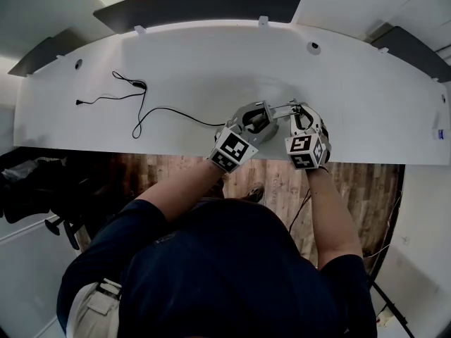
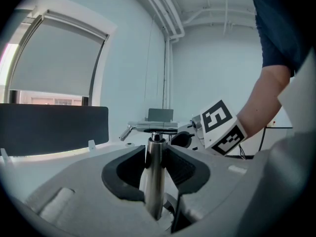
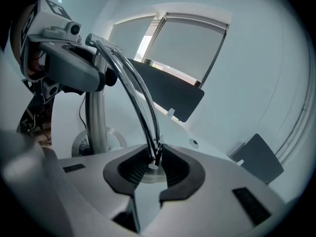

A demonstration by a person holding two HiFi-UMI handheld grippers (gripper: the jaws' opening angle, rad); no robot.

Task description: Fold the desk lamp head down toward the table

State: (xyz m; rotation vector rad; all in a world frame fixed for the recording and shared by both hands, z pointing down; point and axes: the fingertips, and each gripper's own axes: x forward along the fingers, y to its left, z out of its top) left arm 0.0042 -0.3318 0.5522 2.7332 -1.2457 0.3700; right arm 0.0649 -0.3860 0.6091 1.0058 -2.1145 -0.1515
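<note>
A silver desk lamp (image 1: 271, 115) stands near the front edge of the white desk (image 1: 211, 69). My left gripper (image 1: 255, 123) is shut on its upright metal post (image 2: 155, 191), which runs straight up between the dark pads. Above the post, the flat lamp head (image 2: 153, 126) lies level. My right gripper (image 1: 301, 116) is to the right of the post, and its pads pinch the thin curved lamp arm (image 3: 140, 102) low down at its end. In the right gripper view the post (image 3: 96, 120) and round base (image 3: 113, 135) stand to the left, with the left gripper (image 3: 64, 63) above.
A black cable (image 1: 141, 108) loops over the desk to the left of the lamp. A dark partition panel (image 1: 204, 2) runs along the back edge, and a round cable hole (image 1: 313, 47) sits at the back right. Wooden floor shows below the desk's front edge.
</note>
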